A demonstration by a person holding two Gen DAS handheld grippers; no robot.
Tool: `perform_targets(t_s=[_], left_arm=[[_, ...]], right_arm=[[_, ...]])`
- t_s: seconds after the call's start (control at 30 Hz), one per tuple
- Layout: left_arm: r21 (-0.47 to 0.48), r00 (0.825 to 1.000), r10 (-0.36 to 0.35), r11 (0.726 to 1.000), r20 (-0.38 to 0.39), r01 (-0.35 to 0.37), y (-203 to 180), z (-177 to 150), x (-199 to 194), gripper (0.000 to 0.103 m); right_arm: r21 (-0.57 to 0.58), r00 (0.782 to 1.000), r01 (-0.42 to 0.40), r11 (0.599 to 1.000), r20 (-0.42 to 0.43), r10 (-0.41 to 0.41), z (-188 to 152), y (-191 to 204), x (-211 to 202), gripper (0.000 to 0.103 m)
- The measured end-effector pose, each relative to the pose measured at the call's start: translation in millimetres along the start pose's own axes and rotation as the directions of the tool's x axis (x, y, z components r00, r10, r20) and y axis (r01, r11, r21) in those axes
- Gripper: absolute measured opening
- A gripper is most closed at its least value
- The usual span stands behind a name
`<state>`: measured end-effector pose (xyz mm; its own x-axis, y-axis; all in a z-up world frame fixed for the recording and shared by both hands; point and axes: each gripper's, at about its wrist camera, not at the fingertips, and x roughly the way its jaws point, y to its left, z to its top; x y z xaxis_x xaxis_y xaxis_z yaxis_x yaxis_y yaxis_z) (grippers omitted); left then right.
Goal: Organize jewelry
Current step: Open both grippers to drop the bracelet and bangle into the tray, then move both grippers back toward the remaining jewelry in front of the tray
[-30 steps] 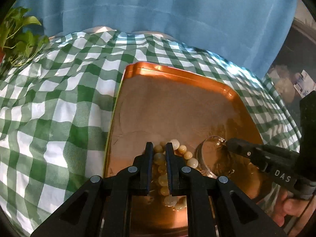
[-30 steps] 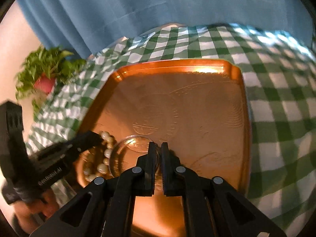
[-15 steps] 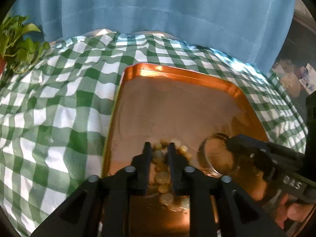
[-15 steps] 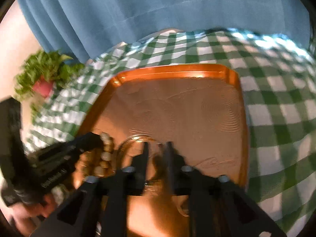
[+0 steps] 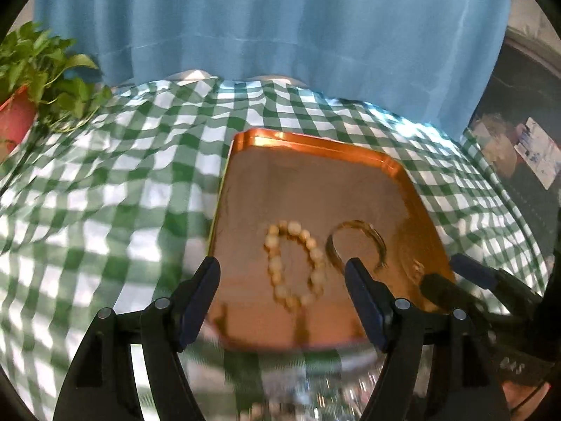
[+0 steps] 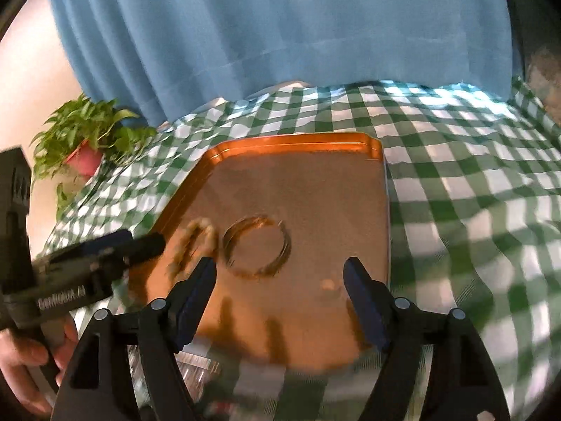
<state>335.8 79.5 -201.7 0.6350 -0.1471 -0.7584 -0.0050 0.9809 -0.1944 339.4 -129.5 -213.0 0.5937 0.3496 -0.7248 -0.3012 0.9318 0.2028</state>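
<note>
Left gripper (image 5: 282,277) jaws opening, empty; bead bracelet (image 5: 293,263) on tray (image 5: 308,189) between fingers, untouched; bangle (image 5: 356,244) beside.

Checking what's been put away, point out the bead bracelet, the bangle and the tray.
bead bracelet (image 5: 296,263): left wrist view, far arc of beads.
bangle (image 6: 257,245): right wrist view, its rim.
copper tray (image 6: 298,139): right wrist view, far rim.

Left tool (image 5: 282,272): jaws opening, standing wide apart, nothing pressed between the pads, pointing steeply downward. Right tool (image 6: 278,272): the same, jaws opening wide, gripping nothing, tilted downward. Bare hand (image 6: 24,361) around the left tool's handle.
</note>
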Motion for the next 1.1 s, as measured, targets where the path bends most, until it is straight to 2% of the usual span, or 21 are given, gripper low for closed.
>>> perform_targets(t_s=[0.07,0.17,0.33,0.5,0.57,0.7,0.77,0.93,1.03,1.1], left_arm=[[-0.009,1.0,0.001,1.0,0.007,-0.001,-1,-8,-21,0.074],[-0.005,0.999,0.002,1.0,0.033,-0.002,-7,-26,-63,0.074],[0.009,0.998,0.012,1.0,0.065,-0.012,-24,-54,-130,0.077],[0.051,0.987,0.018,0.998,0.162,-0.027,-50,-82,-206,0.087],[0.064,0.983,0.019,0.997,0.181,-0.031,-60,-91,-228,0.088],[0.073,0.977,0.012,0.997,0.212,-0.028,-76,-106,-273,0.089],[0.072,0.974,0.018,0.997,0.226,-0.035,-82,-112,-289,0.089],[0.07,0.965,0.042,0.996,0.261,-0.062,-92,-124,-321,0.09],[0.082,0.957,0.056,0.993,0.283,-0.082,-98,-129,-331,0.092],[0.084,0.959,0.057,0.993,0.279,-0.084,-98,-132,-331,0.092]], right_arm=[[-0.041,1.0,0.001,0.999,0.029,0.0,-10,12,-25,0.088],[-0.09,0.996,0.027,0.996,0.091,-0.019,-24,30,-65,0.102],[-0.096,0.988,0.015,0.995,0.157,0.001,-47,55,-137,0.103],[-0.099,0.977,0.065,0.993,0.21,-0.043,-68,72,-199,0.103],[-0.104,0.971,0.072,0.992,0.236,-0.046,-77,78,-218,0.103],[-0.121,0.939,0.128,0.984,0.334,-0.081,-93,93,-261,0.103],[-0.141,0.929,0.15,0.979,0.36,-0.091,-99,100,-278,0.103],[-0.203,0.932,0.172,0.964,0.35,-0.092,-106,113,-301,0.103],[-0.198,0.922,0.165,0.966,0.379,-0.08,-114,114,-312,0.103],[-0.197,0.914,0.155,0.968,0.401,-0.064,-119,112,-317,0.103]])
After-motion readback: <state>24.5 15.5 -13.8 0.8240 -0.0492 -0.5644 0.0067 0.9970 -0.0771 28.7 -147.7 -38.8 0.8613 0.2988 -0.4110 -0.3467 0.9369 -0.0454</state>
